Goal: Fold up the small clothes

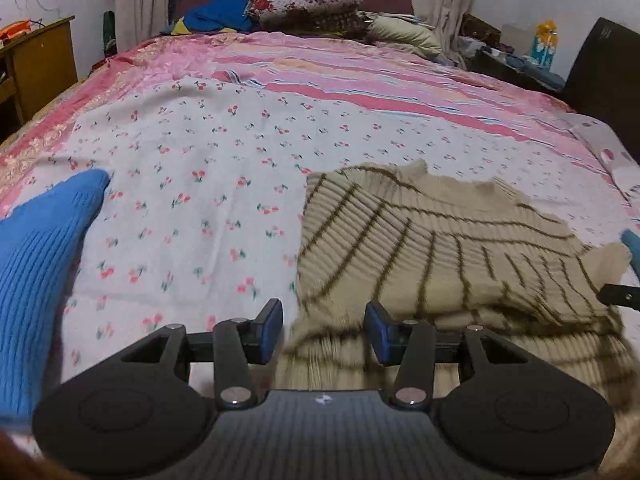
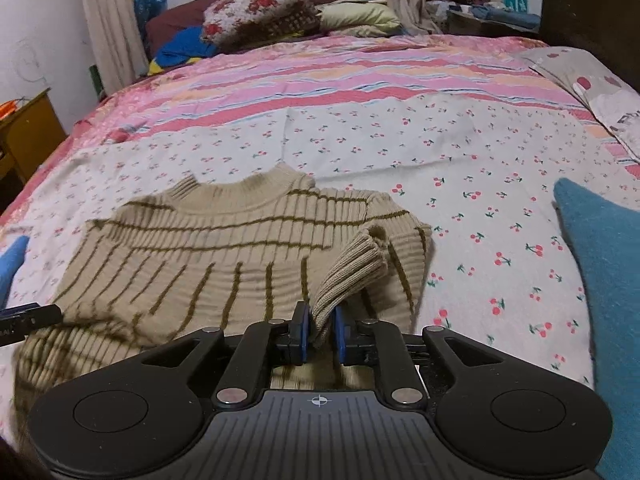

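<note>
A beige ribbed sweater (image 1: pixel 440 248) with dark olive stripes lies on the cherry-print sheet (image 1: pixel 200 184), collar away from me. My left gripper (image 1: pixel 325 330) hovers over its near left hem. The blue pads stand well apart and grip nothing, with blurred knit below them. In the right wrist view the sweater (image 2: pixel 208 248) has its right sleeve (image 2: pixel 352 268) folded up and inward. The sleeve's lower end sits between the narrowly parted pads of my right gripper (image 2: pixel 321 336), which do not visibly press on it.
A blue knit garment (image 1: pixel 40 264) lies at the left and a teal one (image 2: pixel 604 288) at the right. A pink striped bedcover (image 2: pixel 340 76), a floral pillow (image 2: pixel 260 4) and piled bedding lie beyond. A wooden desk (image 1: pixel 36 60) stands left of the bed and a dark headboard (image 2: pixel 592 12) right.
</note>
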`<state>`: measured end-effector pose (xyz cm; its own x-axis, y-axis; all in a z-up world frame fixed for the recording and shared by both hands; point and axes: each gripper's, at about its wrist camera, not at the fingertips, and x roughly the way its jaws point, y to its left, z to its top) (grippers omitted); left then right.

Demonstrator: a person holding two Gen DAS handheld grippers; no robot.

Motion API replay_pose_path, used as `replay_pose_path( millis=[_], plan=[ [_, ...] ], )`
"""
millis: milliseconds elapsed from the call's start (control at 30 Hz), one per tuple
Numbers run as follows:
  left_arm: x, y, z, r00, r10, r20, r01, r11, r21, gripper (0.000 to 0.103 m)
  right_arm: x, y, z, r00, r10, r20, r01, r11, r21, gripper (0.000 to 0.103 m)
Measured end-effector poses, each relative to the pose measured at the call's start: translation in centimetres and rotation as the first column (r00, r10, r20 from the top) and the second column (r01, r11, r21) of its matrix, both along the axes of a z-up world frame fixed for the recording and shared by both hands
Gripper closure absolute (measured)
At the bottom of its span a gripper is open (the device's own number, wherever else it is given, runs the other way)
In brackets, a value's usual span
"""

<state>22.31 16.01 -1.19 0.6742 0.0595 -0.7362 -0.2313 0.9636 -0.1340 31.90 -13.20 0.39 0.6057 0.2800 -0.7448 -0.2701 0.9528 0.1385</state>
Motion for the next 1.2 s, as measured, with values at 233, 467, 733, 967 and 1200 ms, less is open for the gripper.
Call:
replay_pose_path(
  millis=[233, 467, 733, 967, 1200],
  plan=[
    [-5.6, -1.9, 0.9, 0.996, -0.077, -0.032, 0.077, 0.997, -0.014, 0.051, -4.3, -1.7, 1.6, 0.999, 0.033, -0.013, -0.033, 0.999, -0.002, 0.087],
    [-11.0, -3.8, 0.7, 0.989, -0.120, -0.084, 0.118, 0.993, -0.026, 0.051, -8.9, -4.0, 1.6, 0.997, 0.024, -0.068, -0.024, 1.000, 0.003, 0.087],
    [-16.1, -4.9, -0.4, 0.985, -0.085, -0.152, 0.077, 0.996, -0.052, 0.051, -13.7, -4.9, 0.8, 0.994, 0.031, -0.104, -0.031, 1.000, 0.004, 0.087],
    [-18.9, -4.9, -1.8, 0.978, -0.046, -0.206, 0.028, 0.996, -0.088, 0.051, -16.5, -6.0, -0.7, 0.987, 0.029, -0.160, -0.021, 0.999, 0.047, 0.083],
    [-18.7, -5.5, -1.7, 0.966, -0.066, -0.248, 0.043, 0.994, -0.096, 0.048, -17.3, -6.2, -2.7, 0.970, 0.058, -0.234, -0.036, 0.995, 0.096, 0.079]
  ],
)
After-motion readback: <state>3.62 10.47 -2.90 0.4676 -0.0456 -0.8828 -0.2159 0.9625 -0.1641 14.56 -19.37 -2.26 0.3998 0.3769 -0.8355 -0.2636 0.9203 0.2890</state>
